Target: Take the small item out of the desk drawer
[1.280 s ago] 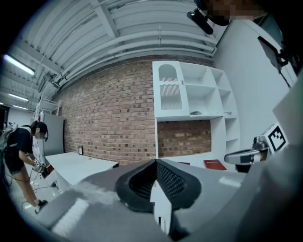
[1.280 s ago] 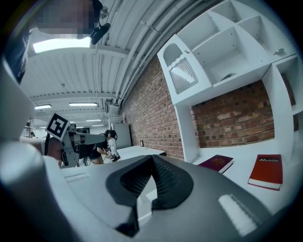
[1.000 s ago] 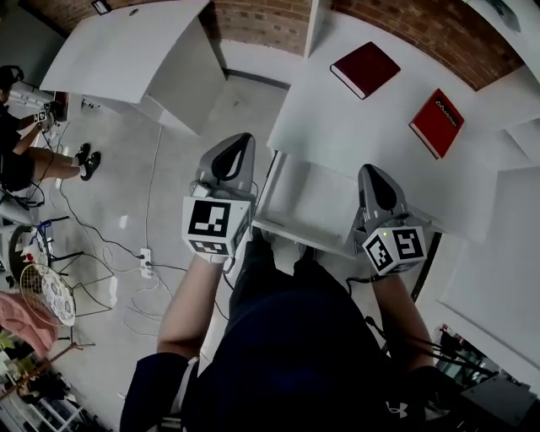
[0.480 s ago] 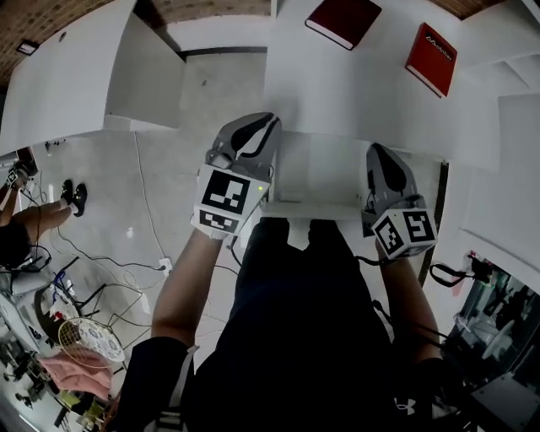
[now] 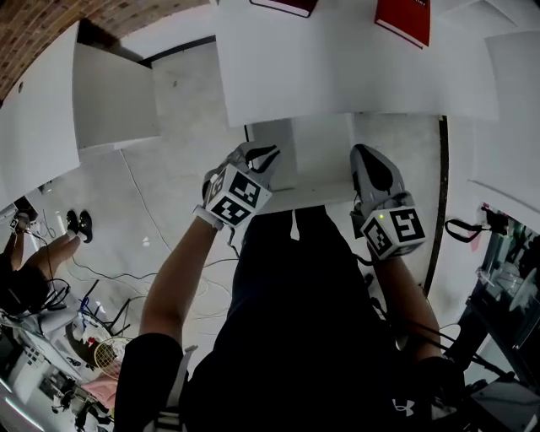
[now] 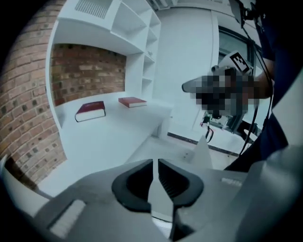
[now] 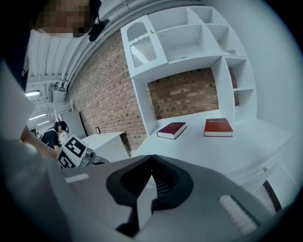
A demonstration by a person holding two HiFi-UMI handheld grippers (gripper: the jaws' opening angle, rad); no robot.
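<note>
The white desk drawer (image 5: 316, 156) stands pulled out under the desk top (image 5: 337, 76). What shows of its inside is bare, and I see no small item in any view. My left gripper (image 5: 260, 155) is at the drawer's front left corner. In the left gripper view its jaws (image 6: 155, 163) are opening, with a thin gap and nothing between them. My right gripper (image 5: 364, 157) is at the drawer's front right, and its tips (image 7: 151, 160) meet with nothing in them.
A dark red book (image 5: 283, 5) and a red book (image 5: 403, 18) lie at the back of the desk. A second white desk (image 5: 51, 110) stands to the left. Cables (image 5: 126, 278) run over the floor, near another person's feet (image 5: 76, 224). White shelving (image 7: 189, 38) rises above the desk.
The head view has swung down, so the desk and books slid toward the top edge. Both grippers have come back toward my body and sit at the drawer's front.
</note>
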